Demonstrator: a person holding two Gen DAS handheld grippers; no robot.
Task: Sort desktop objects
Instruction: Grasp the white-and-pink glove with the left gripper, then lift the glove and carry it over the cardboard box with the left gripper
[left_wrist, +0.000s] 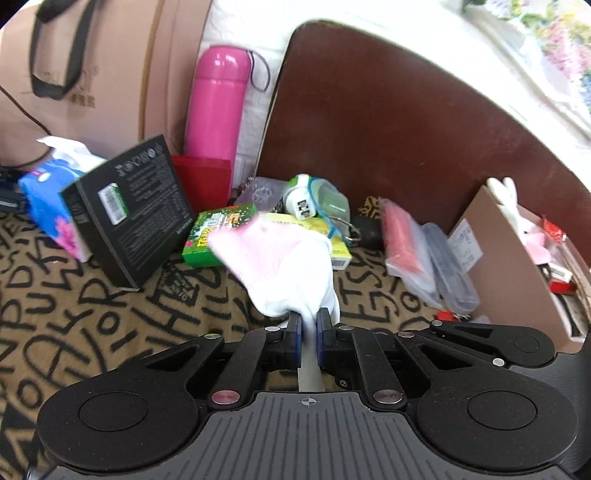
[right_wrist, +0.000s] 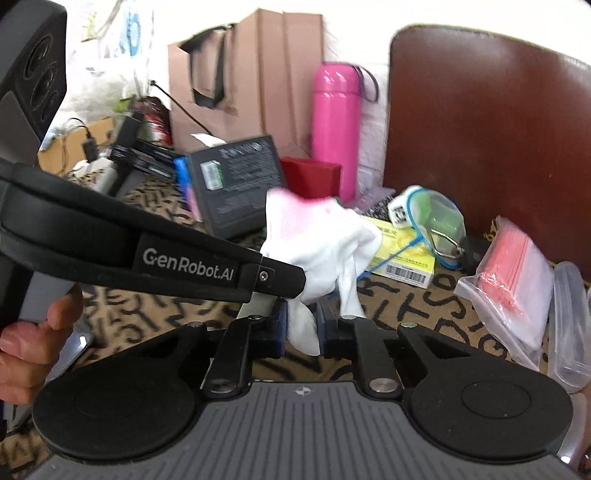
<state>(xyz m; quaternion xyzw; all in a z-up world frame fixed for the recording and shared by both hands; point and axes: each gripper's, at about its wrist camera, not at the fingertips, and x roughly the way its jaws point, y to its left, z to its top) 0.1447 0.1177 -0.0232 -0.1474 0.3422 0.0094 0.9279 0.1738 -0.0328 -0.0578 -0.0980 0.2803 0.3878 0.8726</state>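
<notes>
Socks, or one white sock with a pink toe, is what both tools have hold of: it hangs lifted above the letter-patterned cloth, bunched in front of the green box and the yellow box. The left gripper is pinched nearly shut on a thin fold of it, and in the right wrist view the right gripper has its jaws narrowed onto another fold, the left tool's arm crossing just in front. No earlier look is to be had, so I judge only from this. My worry is the two grips being so close together: if the hands pull apart unevenly, the thin fold could slide out of one pair of pads and the sock would drop back into the clutter. A dangling end might also snag the blue cord of the lidded container or nudge the leaning black box over.
</notes>
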